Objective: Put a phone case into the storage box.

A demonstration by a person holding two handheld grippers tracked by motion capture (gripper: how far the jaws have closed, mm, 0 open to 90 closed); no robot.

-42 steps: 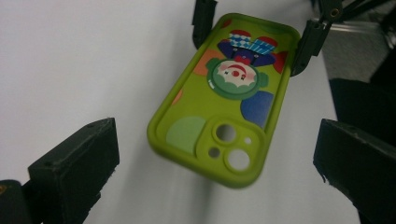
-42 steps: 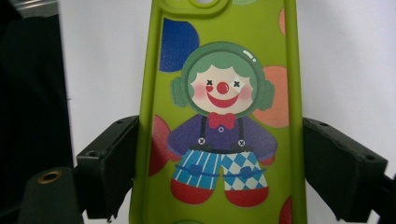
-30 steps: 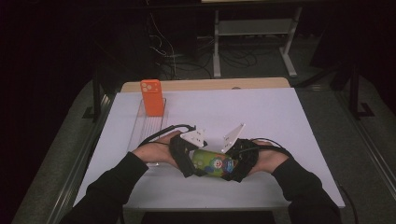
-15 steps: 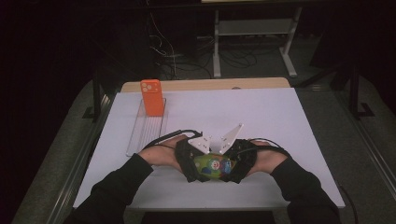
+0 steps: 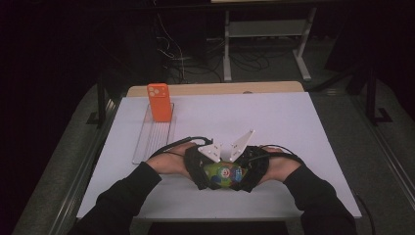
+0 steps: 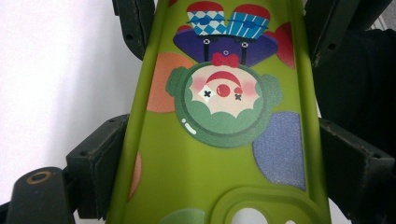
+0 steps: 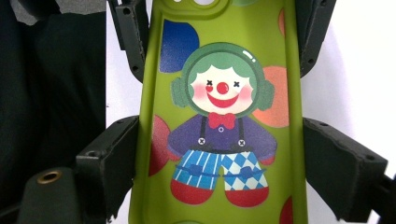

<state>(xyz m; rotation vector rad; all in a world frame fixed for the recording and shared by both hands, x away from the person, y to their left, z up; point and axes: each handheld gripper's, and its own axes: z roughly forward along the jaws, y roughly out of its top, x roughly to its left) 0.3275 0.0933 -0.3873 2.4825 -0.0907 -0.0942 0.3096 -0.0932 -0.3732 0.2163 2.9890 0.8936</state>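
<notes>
Presently, both grippers meet over the near middle of the white table [image 5: 293,127], and a green phone case [image 5: 222,174] is held between them. Left gripper [image 5: 198,166] comes in from the left, right gripper [image 5: 249,169] from the right; a hand [image 5: 169,161] and dark sleeve sit behind each.

Left gripper view: the case [image 6: 219,140] runs up the frame between the two black jaws, its clown print upside down and its camera cut-out nearest the lens. Both jaws press against the case's long edges, pinching it.

Right gripper view: the same case [image 7: 219,116] stands with the clown upright and the cut-out at the far end. These jaws likewise bear on both long edges.

An orange phone [image 5: 159,101] stands upright on a clear tray [image 5: 147,142] at the table's far left, well apart from the grippers.
</notes>
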